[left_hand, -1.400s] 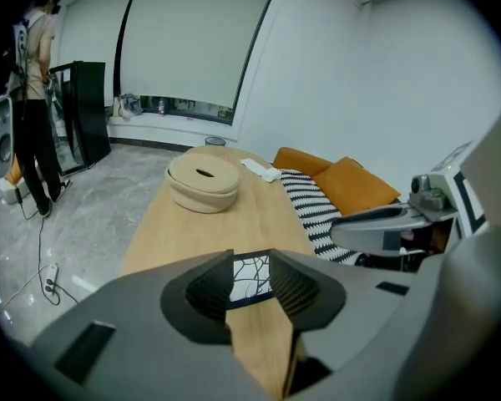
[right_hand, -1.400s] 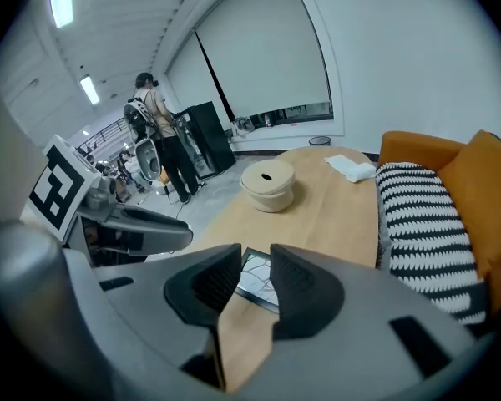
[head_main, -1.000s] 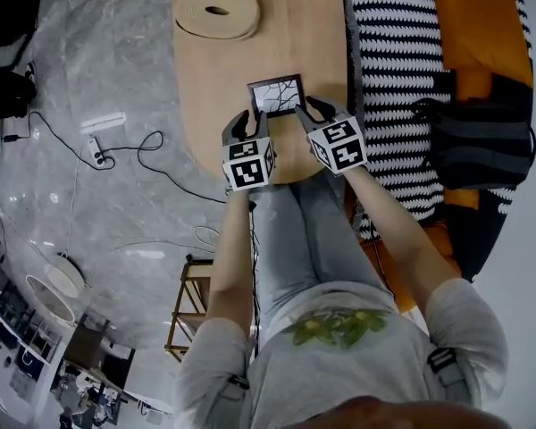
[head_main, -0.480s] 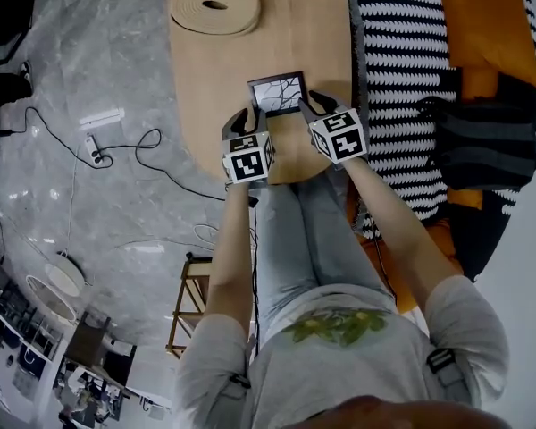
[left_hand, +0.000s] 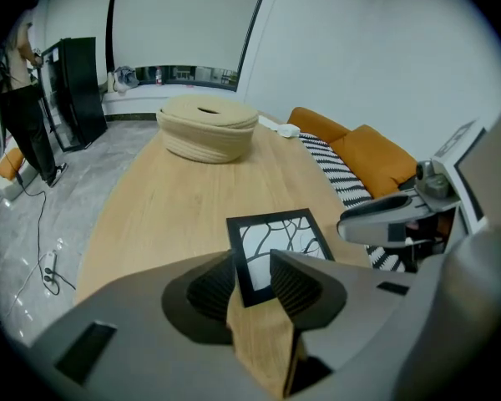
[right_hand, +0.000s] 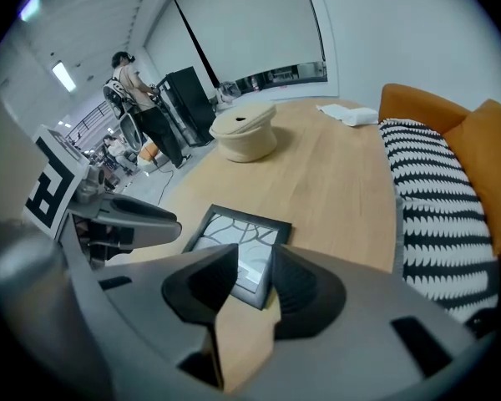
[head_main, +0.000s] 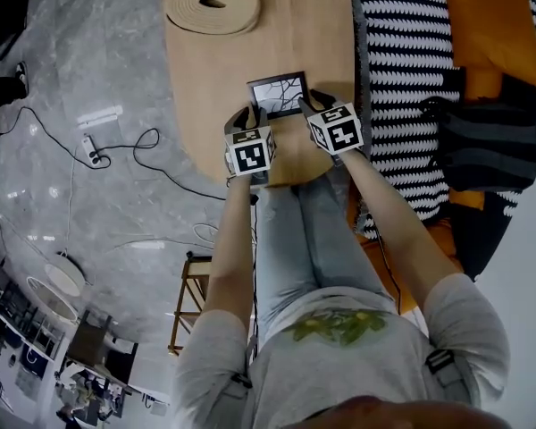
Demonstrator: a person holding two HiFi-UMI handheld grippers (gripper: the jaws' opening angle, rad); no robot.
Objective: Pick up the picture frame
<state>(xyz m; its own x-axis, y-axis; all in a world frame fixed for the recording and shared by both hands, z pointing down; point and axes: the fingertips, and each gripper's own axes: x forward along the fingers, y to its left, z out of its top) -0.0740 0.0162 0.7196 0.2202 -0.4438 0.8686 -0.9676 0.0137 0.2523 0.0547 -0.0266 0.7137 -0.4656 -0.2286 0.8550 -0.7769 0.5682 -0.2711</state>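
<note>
The picture frame (head_main: pixel 278 94), black-edged with a white branch pattern, lies on the wooden table (head_main: pixel 313 25) close to its near edge. My left gripper (head_main: pixel 251 117) points steeply down at the frame's near left corner. In the left gripper view that corner (left_hand: pixel 275 236) sits between the open jaws (left_hand: pixel 252 278), and no pressing shows. My right gripper (head_main: pixel 314 104) stands at the near right corner. Its jaws (right_hand: pixel 255 274) are opening, with the frame's corner (right_hand: pixel 238 241) between them and the pads off it.
A beige coiled round basket (head_main: pixel 212 4) sits at the table's far end. A striped blanket (head_main: pixel 402 61) on an orange sofa (head_main: pixel 482 16) borders the table's right side. A power strip with cables (head_main: pixel 94 150) lies on the floor at the left. A white object (right_hand: pixel 346 115) rests far on the table.
Both grippers have sunk toward the table and closed in on the frame's near corners. The frame has stayed in place.
</note>
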